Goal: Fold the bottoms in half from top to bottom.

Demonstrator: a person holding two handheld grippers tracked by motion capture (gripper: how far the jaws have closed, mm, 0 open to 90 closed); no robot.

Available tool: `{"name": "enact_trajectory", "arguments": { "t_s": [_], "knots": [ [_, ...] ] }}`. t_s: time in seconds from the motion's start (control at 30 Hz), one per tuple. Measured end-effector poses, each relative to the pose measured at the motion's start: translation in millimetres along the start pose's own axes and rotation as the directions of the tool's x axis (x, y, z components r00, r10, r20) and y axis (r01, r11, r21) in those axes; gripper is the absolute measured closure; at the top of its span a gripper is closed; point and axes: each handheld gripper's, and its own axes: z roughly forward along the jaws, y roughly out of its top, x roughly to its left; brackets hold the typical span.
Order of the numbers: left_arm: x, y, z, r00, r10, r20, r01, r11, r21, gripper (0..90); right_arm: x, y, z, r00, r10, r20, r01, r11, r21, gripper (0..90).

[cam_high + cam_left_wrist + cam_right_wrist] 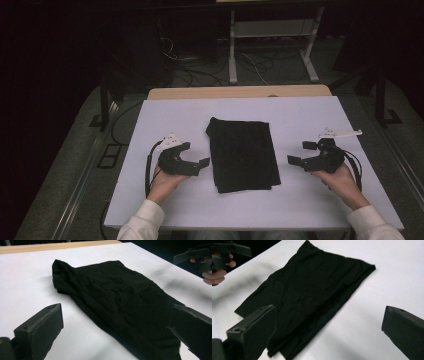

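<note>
1. A black garment [243, 154] lies flat near the middle of the white worktop [300, 200], folded into a rough rectangle with its long side running away from the person.
2. The left tongs [196, 156] rest just beside the garment's left edge with jaws spread wide, holding nothing; in the left gripper view the cloth lies between and beyond the two jaws, untouched.
3. The right tongs [302, 152] sit near the right edge, a little apart from the cloth, also spread wide and empty.
4. Judged from the layout, the garment looks already folded at least once: layered edges show at its near end in the right gripper view. Whether another fold is intended cannot be told; no grip has been taken yet for any further step.
5. No container stands on the worktop; the garment is the sole item there.
</note>
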Motion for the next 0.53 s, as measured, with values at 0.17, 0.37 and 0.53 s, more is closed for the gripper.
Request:
{"name": "enact_trajectory", "arguments": {
  "t_s": [0.17,0.37,0.53],
  "knots": [
    [-6.9,-8.8,-10.9,0.9999,0.006,0.009,-0.006,1.0000,-0.007,0.0,4.4,-9.9,-3.6,0.9998,-0.012,0.015,0.012,1.000,0.010,0.0],
    [-9.8,-19.1,-21.5,1.0000,0.007,0.006,-0.007,0.9999,-0.010,0.0,7.0,-20.9,-9.0,0.9998,-0.010,0.020,0.010,1.000,0.005,0.0],
    [-7.6,-26.1,-29.8,0.9999,0.003,-0.012,-0.003,0.9998,-0.021,0.0,5.4,-29.2,-14.7,0.9993,0.000,0.037,0.000,1.000,0.003,0.0]
  ]
}}
